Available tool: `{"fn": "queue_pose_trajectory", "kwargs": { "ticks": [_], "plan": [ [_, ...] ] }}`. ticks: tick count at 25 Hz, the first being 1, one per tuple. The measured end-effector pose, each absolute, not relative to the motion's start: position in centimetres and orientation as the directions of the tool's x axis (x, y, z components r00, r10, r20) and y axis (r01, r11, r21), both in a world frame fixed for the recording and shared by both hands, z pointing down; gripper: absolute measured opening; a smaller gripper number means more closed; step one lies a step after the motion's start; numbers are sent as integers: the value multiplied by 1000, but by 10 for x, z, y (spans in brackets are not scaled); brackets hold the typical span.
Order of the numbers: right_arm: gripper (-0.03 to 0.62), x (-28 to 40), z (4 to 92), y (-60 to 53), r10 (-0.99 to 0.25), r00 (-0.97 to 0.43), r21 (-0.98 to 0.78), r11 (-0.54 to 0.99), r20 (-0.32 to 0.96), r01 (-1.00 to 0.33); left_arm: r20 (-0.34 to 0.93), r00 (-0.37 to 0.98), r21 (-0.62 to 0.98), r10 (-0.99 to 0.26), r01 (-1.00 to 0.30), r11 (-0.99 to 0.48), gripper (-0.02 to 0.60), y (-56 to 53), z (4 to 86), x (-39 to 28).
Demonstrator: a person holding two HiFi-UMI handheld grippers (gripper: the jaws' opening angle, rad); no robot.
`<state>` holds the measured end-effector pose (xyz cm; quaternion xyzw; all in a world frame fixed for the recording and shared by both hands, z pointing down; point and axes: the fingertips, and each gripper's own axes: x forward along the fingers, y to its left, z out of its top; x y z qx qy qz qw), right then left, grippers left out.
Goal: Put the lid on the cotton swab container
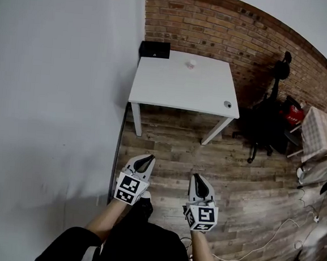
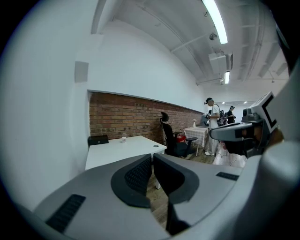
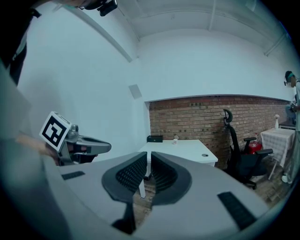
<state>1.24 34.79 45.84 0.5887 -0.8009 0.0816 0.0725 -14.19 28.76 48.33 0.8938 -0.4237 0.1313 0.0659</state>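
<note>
Brick-walled room, white table (image 1: 178, 91). Cotton swab container (image 1: 191, 64) near tabletop's far edge; black box (image 1: 154, 49) at far left corner. Left gripper (image 1: 145, 159), right gripper (image 1: 199, 181) well short of table, jaws together, nothing held.

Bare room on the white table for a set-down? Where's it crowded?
Most of the white table is bare: front and middle, from the left edge to the small round item by the front right corner. Only the back edge is occupied: black box at the back left corner, small container mid-back.
</note>
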Motion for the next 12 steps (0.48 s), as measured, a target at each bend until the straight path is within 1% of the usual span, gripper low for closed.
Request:
{"fn": "queue_pose_trajectory", "kwargs": {
  "ticks": [12],
  "plan": [
    [25,-13,462,261,-931,-288,-39,287,226,-957,301,616,23,-728,-768,-640,25,205,489,-163]
  ]
}}
